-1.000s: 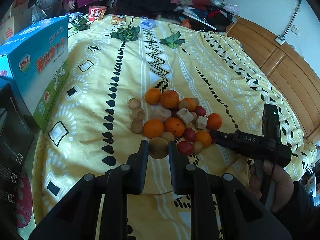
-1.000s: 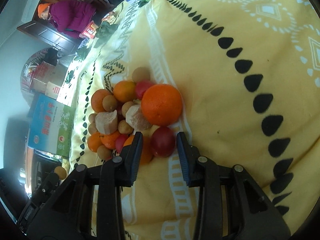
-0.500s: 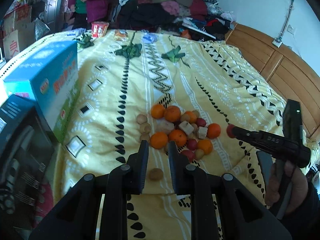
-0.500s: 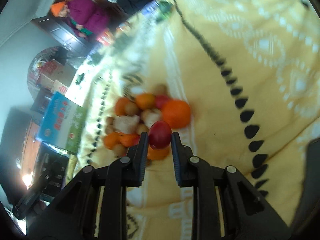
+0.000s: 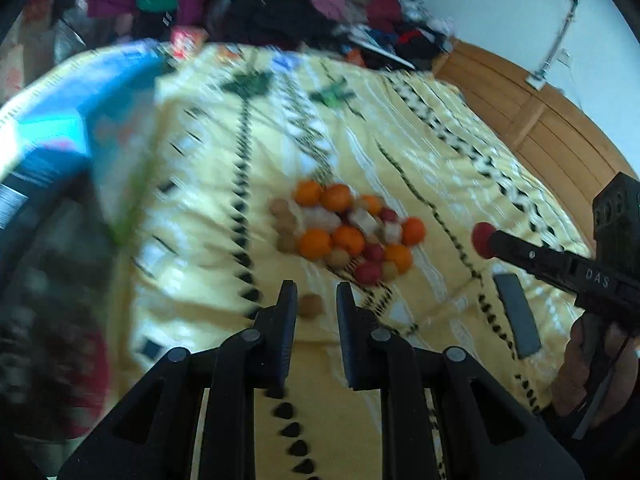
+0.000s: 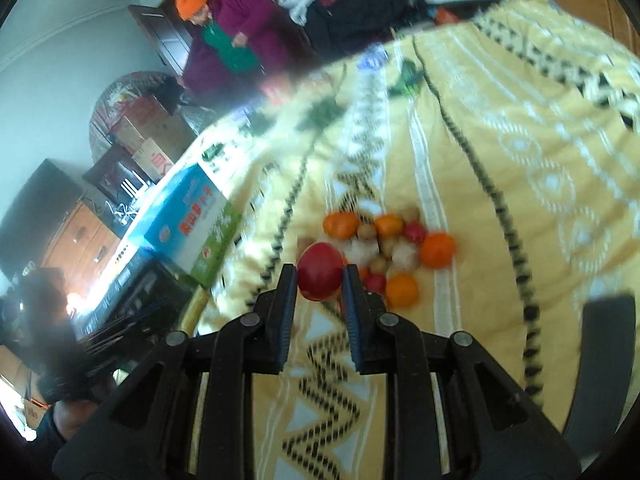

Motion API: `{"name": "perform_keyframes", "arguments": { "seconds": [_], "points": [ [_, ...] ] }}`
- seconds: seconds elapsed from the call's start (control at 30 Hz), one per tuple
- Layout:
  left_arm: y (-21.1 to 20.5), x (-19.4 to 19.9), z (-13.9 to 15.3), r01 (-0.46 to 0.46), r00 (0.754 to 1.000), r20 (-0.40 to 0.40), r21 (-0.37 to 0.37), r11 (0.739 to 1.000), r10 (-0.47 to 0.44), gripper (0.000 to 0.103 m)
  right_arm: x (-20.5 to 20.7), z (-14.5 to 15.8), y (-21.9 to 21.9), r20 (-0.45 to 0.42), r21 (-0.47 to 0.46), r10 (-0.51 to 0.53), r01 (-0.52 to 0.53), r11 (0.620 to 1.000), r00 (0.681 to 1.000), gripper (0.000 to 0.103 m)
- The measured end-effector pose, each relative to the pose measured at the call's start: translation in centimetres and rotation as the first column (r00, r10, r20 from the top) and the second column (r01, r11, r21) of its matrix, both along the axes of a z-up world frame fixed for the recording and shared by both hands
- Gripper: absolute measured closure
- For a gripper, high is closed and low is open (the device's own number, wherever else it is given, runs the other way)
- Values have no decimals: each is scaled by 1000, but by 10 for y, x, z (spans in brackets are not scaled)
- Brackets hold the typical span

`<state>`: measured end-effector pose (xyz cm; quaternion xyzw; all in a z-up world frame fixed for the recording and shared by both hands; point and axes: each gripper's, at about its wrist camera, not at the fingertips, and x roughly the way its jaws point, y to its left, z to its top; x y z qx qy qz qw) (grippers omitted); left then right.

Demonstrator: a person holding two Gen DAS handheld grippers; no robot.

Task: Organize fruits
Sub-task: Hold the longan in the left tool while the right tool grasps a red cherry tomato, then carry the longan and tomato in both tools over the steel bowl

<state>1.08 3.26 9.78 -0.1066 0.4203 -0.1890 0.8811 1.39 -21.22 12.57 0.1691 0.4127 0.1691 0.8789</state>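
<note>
My right black two-finger gripper (image 6: 320,280) clamps the round red fruit (image 6: 320,271) at frame centre, above the mixed fruit pile (image 6: 390,246) on the yellow patterned bedspread (image 6: 500,184), while my closed, empty left gripper (image 5: 312,300) frames a lone brown fruit (image 5: 311,306) lower centre, nearer it.

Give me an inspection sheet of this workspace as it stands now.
Surface: yellow patterned bedspread, rumpled.
Job's things: fruit pile of orange, red and brown pieces; one brown fruit lies apart, nearer the left gripper.
Clutter: blue carton, dark flat object, green leaves.
Grippers: left gripper shut, empty; right gripper shut on a red fruit, lifted clear of the pile.
Cables: white conduit on the wall.
Surroundings: clothes heap, wooden headboard, a person in purple.
</note>
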Motion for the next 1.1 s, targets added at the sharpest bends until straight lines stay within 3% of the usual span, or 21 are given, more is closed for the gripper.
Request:
{"name": "perform_keyframes", "arguments": {
  "seconds": [0.1, 0.3, 0.5, 0.53, 0.6, 0.7, 0.87, 0.97, 1.1],
  "points": [
    [-16, 15, -33, 14, 999, -46, -6, 1000, -14, 72, -12, -14, -4, -49, -3, -7, 7, 1000, 999, 79],
    [-30, 31, -71, -27, 995, -99, 14, 1000, 29, 65, -15, -31, -14, -88, -14, -10, 9, 1000, 996, 79],
    [-42, 42, -81, -12, 993, -113, 81, 997, 21, 65, -10, -36, -16, -89, -7, -6, 6, 1000, 996, 79],
    [-41, 42, -81, -12, 994, -111, 92, 996, 22, 74, -10, -36, -15, -87, -7, -4, 4, 1000, 996, 79],
    [-39, 39, -78, -17, 994, -108, 103, 995, 28, 78, -12, -34, -12, -78, -13, -1, 0, 1000, 997, 79],
    [-28, 28, -60, -55, 996, -69, 115, 992, 63, 78, -14, -27, -4, -61, -24, 9, -10, 1000, 998, 79],
    [18, -5, 6, -163, 985, 75, 117, 980, 155, 78, -15, 0, 26, 2, -44, 57, -57, 997, 998, 79],
    [65, -29, 48, -270, 955, 151, 99, 958, 254, 78, -14, 23, 63, 52, -47, 123, -121, 992, 991, 79],
    [133, -62, 94, -438, 881, 253, 114, 892, 400, 78, -16, 56, 131, 121, -54, 249, -244, 968, 961, 79]
  ]
}}
